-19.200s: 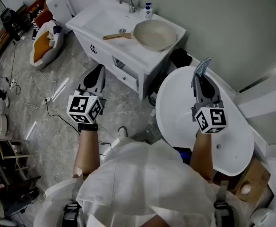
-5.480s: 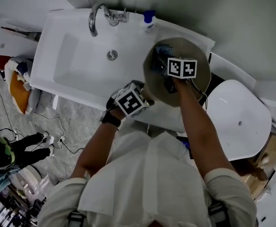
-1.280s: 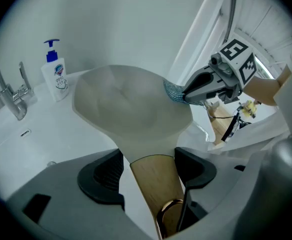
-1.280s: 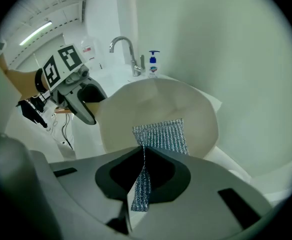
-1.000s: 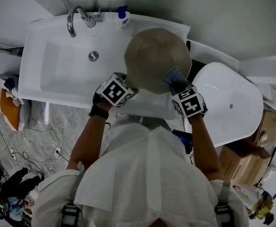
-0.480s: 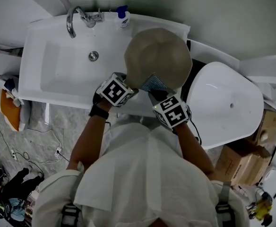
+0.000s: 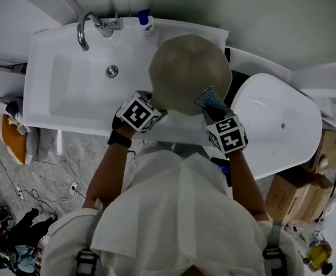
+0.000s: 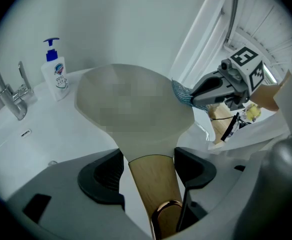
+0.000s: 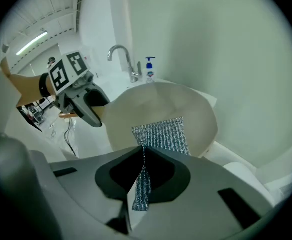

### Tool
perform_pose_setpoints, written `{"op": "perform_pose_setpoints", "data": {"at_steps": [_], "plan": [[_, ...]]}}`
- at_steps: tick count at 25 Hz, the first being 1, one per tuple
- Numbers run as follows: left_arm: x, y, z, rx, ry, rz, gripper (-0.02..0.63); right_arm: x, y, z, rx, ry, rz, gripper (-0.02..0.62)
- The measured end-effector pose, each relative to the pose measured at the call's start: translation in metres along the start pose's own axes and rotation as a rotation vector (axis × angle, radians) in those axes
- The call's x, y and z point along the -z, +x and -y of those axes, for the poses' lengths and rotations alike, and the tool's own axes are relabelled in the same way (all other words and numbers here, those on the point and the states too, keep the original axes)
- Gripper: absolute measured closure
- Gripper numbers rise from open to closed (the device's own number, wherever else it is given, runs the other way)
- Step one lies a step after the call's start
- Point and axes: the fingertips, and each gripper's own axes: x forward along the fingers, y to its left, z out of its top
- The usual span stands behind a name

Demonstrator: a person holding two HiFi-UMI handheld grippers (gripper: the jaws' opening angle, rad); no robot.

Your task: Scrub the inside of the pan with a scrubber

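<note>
A beige pan (image 7: 190, 73) with a wooden handle (image 8: 153, 184) is held over the counter to the right of the sink basin (image 7: 70, 91). My left gripper (image 7: 155, 109) is shut on that handle, close to the pan's body. My right gripper (image 7: 212, 110) is shut on a grey-blue mesh scrubber (image 7: 209, 99), which touches the pan's near right edge. In the right gripper view the scrubber (image 9: 161, 136) fans out from between the jaws against the pan (image 9: 156, 111). The left gripper view shows the right gripper (image 8: 201, 91) at the pan's (image 8: 131, 111) right rim.
A chrome faucet (image 7: 86, 26) and a soap pump bottle (image 7: 145, 23) stand at the back of the white sink. A white oval fixture (image 7: 277, 122) sits close on the right, with a cardboard box (image 7: 289, 190) beyond it. Cables and bags lie on the floor at left.
My right gripper swept the scrubber left along the pan's near edge half a second ago, then came back to the right edge. The left gripper and pan barely moved.
</note>
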Motion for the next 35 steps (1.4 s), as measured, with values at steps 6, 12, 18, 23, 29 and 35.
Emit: {"op": "perform_pose_setpoints", "data": {"at_steps": [6,12,18,23,29,35], "plan": [[0.001,0.000,0.000,0.001,-0.001,-0.006,0.281,0.001,-0.003,0.068,0.120,0.062,0.037,0.568],[0.001,0.001,0.001,0.002,-0.002,-0.014,0.281,-0.021,0.009,0.120,0.177,0.045,0.047,0.568],[0.001,0.001,0.002,0.013,-0.001,-0.017,0.281,-0.047,0.026,0.156,0.166,-0.002,0.014,0.568],[0.001,0.002,0.002,0.019,0.001,-0.022,0.281,-0.077,0.045,0.168,0.162,-0.075,-0.013,0.568],[0.000,0.003,0.002,0.026,0.004,-0.029,0.281,-0.115,0.071,0.177,0.171,-0.145,-0.039,0.568],[0.000,0.004,0.000,0.029,0.007,-0.035,0.281,-0.149,0.099,0.163,0.134,-0.187,-0.041,0.568]]}}
